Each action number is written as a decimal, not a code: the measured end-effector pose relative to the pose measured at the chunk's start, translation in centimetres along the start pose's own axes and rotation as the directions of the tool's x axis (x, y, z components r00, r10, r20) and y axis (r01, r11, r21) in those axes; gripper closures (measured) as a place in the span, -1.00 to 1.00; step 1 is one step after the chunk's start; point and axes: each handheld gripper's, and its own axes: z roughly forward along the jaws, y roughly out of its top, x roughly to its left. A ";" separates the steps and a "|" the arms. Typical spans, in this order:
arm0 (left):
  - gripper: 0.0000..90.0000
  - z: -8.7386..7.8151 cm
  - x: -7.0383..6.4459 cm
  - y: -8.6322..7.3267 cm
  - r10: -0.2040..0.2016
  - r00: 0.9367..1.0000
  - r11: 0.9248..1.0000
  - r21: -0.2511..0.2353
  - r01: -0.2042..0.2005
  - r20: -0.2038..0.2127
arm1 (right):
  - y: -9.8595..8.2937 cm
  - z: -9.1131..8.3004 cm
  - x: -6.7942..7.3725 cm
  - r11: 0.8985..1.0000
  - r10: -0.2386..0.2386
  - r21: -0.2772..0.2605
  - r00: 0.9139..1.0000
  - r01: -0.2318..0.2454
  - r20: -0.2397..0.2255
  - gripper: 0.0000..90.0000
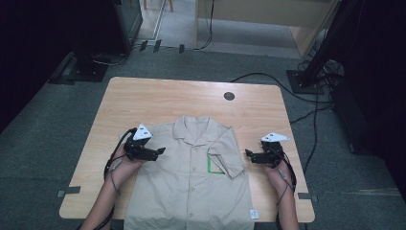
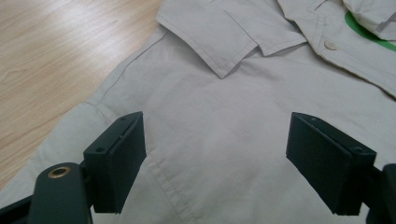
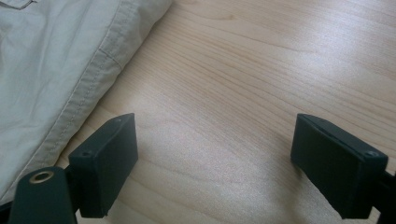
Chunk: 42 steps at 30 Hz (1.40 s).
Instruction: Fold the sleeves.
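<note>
Two open grippers (image 1: 162,151) (image 1: 247,153) beside shirt (image 1: 191,187)

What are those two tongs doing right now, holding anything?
Left tongs: open, empty, over the beige shirt.
Right tongs: open, empty, over the wooden table beside the shirt.

Wide-apart jaws, beige shirt (image 2: 215,126), wooden table (image 2: 51,56)

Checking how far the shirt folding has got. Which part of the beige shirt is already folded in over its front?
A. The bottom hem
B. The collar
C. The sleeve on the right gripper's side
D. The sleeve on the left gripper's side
C: in the high view that sleeve lies across the beige shirt by the green-edged pocket; the hem still lies unfolded.
</note>
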 end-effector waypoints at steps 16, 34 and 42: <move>-0.55 0.4 1.3 -0.5 -0.020 1.000 1.000 0.020 0.020 -0.012 | 0.0 0.0 0.0 1.000 0.006 0.000 1.000 -0.006 0.004 -0.68; -0.55 -0.5 2.6 -0.9 -0.040 0.999 0.999 -0.009 0.040 -0.028 | 0.0 0.0 0.0 1.000 0.006 0.000 1.000 -0.006 0.004 -0.68; -0.55 -0.8 2.9 -1.0 -0.034 0.998 0.999 -0.009 0.034 -0.044 | 0.0 0.0 0.0 1.000 0.006 0.000 1.000 -0.006 0.004 -0.68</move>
